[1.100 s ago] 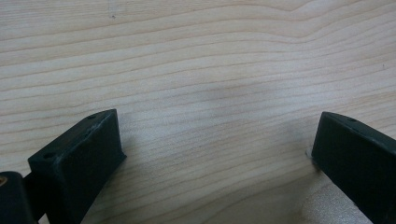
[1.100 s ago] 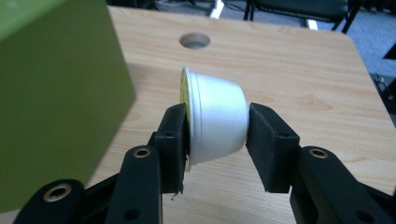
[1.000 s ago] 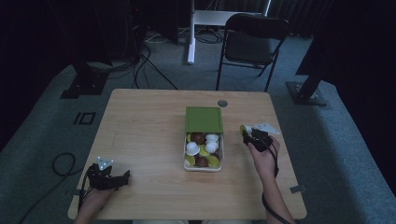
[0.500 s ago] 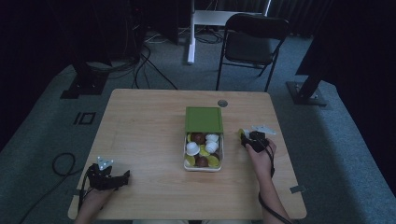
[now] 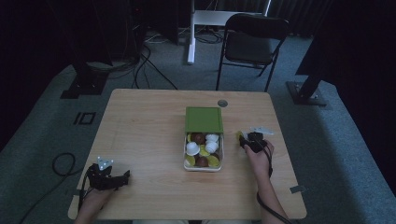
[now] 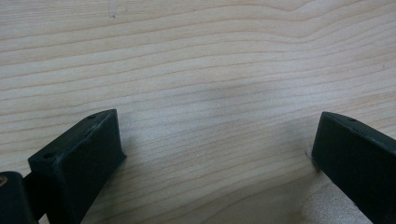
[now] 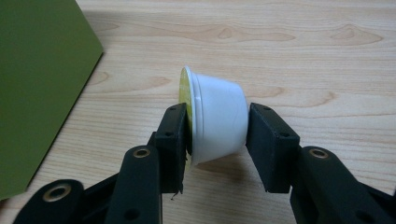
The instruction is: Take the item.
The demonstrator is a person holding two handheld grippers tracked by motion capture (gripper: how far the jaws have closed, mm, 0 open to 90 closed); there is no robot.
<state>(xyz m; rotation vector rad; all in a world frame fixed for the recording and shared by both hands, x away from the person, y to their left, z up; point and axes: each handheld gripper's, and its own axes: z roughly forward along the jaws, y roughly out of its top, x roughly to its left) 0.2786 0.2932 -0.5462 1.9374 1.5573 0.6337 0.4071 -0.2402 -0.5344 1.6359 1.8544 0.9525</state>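
A small white cup with a yellow foil lid (image 7: 219, 119) lies on its side just above the wood, and my right gripper (image 7: 218, 122) is shut on it, one pad on the lid and one on the base. In the high view the right gripper (image 5: 246, 141) sits to the right of a white box (image 5: 221, 156) that holds several brown, white and yellow cups. The box's green lid (image 5: 204, 120) lies flat behind it and shows at the left of the right gripper view (image 7: 37, 88). My left gripper (image 5: 122, 177) rests open at the front left, with bare wood between its fingers (image 6: 79, 158).
The wooden table (image 5: 144, 135) has a round cable grommet (image 5: 222, 103) near its far edge. A black folding chair (image 5: 252, 44) and a desk leg stand beyond it. Cables lie on the carpet at the left.
My right gripper has sunk toward the table with the cup in it. The left gripper has stayed put.
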